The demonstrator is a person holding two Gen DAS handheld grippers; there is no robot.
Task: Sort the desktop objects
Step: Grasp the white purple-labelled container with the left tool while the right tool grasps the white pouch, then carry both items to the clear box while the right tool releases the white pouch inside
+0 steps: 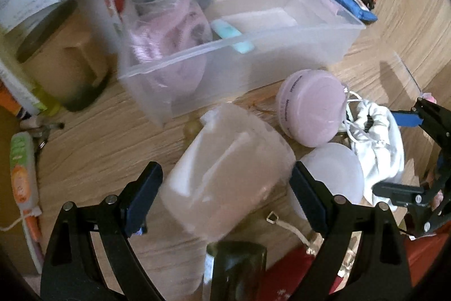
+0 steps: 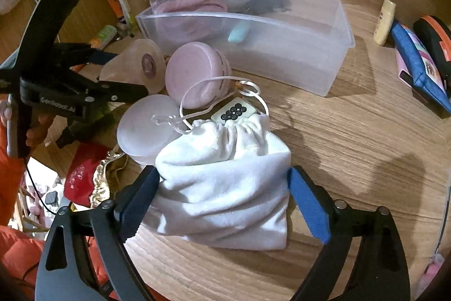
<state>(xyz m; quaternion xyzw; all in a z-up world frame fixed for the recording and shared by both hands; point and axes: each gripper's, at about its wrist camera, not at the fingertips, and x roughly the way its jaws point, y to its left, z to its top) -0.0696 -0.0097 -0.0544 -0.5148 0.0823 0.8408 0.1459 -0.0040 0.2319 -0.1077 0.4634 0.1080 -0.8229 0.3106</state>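
White drawstring pouch [image 2: 222, 193] btwn open right gripper [image 2: 222, 205] pads; clear bin [image 2: 324, 66] w/ pink cloth [image 2: 191, 4]; left gripper [image 1: 225, 199] open.

The left gripper [image 1: 225, 196] is angled steeply downward, its jaws spread wide, dark pads [image 1: 142, 202] apart. The right gripper [image 2: 222, 205] is likewise tilted down with jaws held wide, blue pads [image 2: 308, 208] facing inward. A hand [image 2: 33, 129] is seen wrapped around the left gripper's handle.
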